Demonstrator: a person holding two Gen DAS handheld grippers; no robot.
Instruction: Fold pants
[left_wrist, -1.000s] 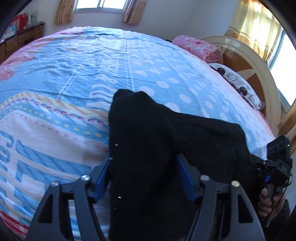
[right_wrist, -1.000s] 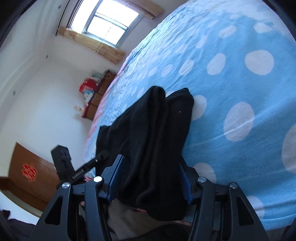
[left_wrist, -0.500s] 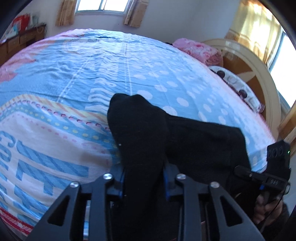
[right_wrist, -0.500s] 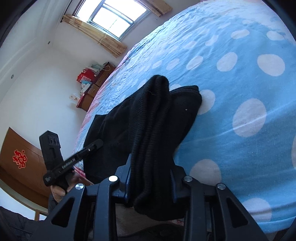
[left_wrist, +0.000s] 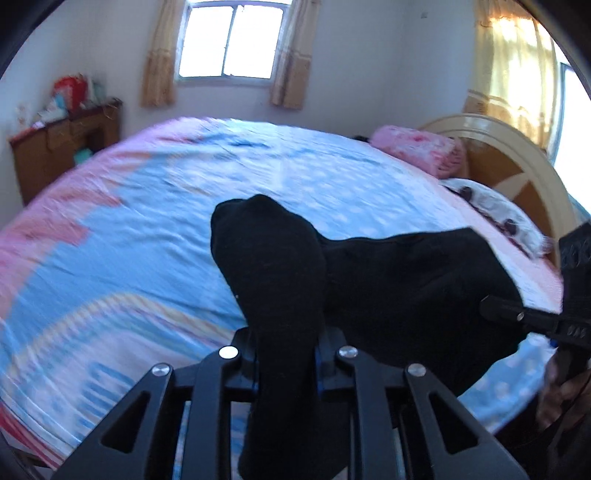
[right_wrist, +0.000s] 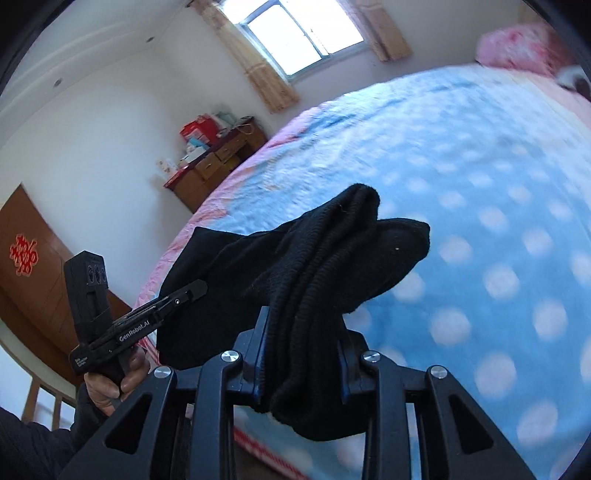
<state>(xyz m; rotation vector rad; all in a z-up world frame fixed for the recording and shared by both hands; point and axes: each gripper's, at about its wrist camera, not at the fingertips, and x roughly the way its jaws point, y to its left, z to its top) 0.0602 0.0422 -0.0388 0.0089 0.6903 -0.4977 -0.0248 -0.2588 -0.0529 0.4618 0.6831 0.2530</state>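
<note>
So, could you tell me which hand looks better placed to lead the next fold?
Neither, probably: the left gripper and right gripper each clamp a bunch of the black pants, so both should carry together.

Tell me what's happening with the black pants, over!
Left tool clamped on the black knit pants. Right tool clamped on another bunch, jaws just closing. Pants partly lifted off the blue polka-dot bedsheet. Nothing in the way.

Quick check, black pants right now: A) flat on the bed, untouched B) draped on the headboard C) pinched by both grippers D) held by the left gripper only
C: the black knit pants are bunched between the pads of the left gripper and of the right gripper.
</note>
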